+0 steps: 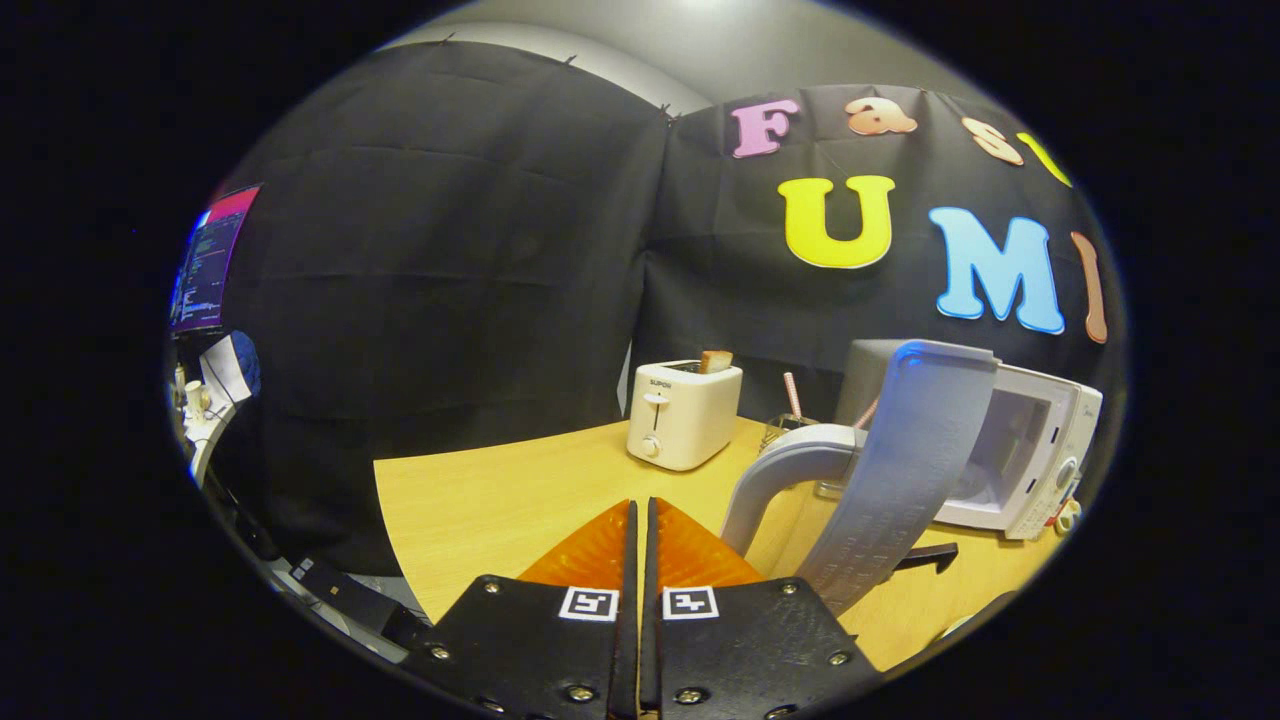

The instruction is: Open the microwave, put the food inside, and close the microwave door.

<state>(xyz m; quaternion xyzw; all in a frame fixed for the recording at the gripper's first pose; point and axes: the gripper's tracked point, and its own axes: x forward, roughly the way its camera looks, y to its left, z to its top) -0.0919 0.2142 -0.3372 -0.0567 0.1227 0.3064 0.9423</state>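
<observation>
Fingers (620, 545) pressed together, only a thin seam between them, nothing held; gripper (640, 505) over bare wooden table (480, 500). Far left beyond the table edge: a lit monitor (205, 260) and desk clutter. Ahead of the tips and slightly right, a white toaster (683, 413) with a slice of toast (715, 361) sticking up from its slot. Right of the fingers, close by, the microwave door (900, 470) stands swung wide open with its curved handle (785, 470) facing the fingers. Beyond the door, microwave (1040, 450), cavity exposed. Can't tell whether food is inside.
</observation>
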